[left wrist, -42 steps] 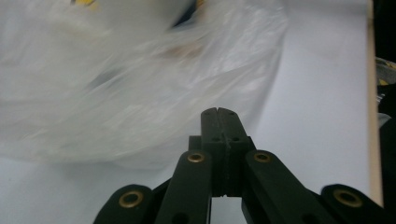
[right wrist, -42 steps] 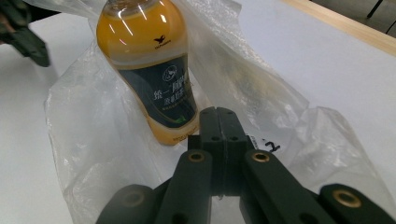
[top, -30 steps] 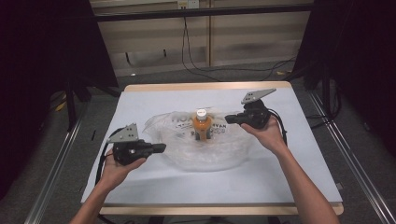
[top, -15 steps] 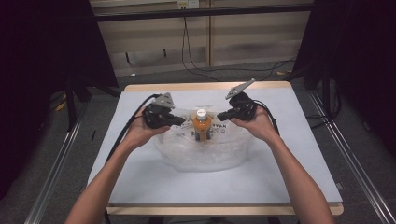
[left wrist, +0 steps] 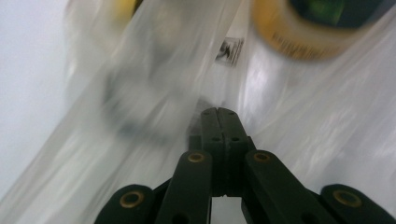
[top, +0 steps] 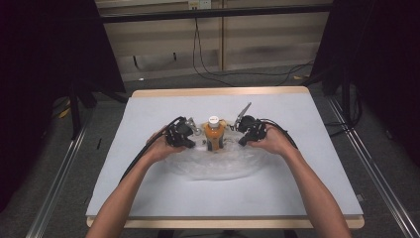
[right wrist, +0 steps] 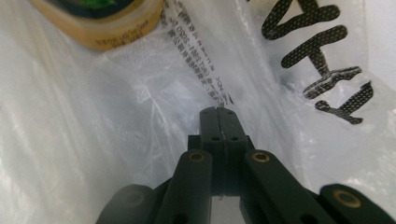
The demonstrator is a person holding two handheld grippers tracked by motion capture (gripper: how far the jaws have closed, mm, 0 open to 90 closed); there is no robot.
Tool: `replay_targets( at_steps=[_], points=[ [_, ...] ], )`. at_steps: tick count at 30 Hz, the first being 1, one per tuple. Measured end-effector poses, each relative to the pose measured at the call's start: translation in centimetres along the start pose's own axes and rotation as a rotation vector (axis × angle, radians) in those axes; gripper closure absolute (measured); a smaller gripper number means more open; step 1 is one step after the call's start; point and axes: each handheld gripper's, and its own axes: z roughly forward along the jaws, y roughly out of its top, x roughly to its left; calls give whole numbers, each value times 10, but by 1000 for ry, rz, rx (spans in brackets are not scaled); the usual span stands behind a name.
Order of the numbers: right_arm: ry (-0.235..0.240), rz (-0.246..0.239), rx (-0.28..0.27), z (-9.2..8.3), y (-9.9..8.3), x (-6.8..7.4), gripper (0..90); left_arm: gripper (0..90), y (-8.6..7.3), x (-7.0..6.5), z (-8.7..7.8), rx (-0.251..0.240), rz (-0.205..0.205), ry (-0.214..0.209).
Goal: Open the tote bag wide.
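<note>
At mid-worktop (top: 148, 188), the limp, slippery clear plastic bag (top: 218, 163) around the upright orange bottle (top: 214, 134) looks best held by its thin rim, where left gripper (top: 187, 138) and right gripper (top: 243, 135) each pinch film, jaws closed.

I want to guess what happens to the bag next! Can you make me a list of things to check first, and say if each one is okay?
1. Left gripper jaws closed: ok, they meet with no gap.
2. Right gripper jaws closed: ok, pressed together too.
3. Is the plastic bag really pinched in each gripper? Cannot tell; the tips lie against the film, but no fold shows between them.
4. Bottle upright: ok, it stands between the grippers, white cap up.
5. Grippers on opposite sides of the bottle: ok, one each side.
6. Bag resting on the table: ok, away from the edges.
</note>
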Motion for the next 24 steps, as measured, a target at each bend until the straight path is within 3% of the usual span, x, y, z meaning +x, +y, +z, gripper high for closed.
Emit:
replay_targets(
  at_steps=[2,3,6,7,13,14,16,20,21,22,24],
  points=[
    [-31,-31,30,-2,-2,3,900,900,-7,3,-4,34,-9,2],
    [-40,-36,40,-3,-4,5,900,900,-12,4,-5,33,-32,2],
    [-57,-57,71,-8,-13,5,900,900,-25,9,-11,40,-29,-1],
    [-68,-63,83,-10,-17,4,900,900,-29,9,-12,34,-51,2],
    [-90,-86,155,-23,-46,2,900,900,-39,7,-21,105,13,5],
    [-92,-74,158,-25,-51,2,900,900,-39,5,-19,75,-25,13],
    [-80,-59,152,-29,-60,-1,900,900,-38,7,-19,99,0,7],
    [-89,-41,138,-33,-72,-4,900,900,-39,9,-18,74,-46,-1],
    [-109,-37,148,-34,-74,-5,900,900,-39,12,-19,87,-22,-5],
    [-131,-41,155,-35,-77,-6,900,900,-39,13,-18,70,-40,-7],
    [-129,-23,140,-36,-82,-8,900,900,-39,12,-18,71,-39,-6]
  ],
)
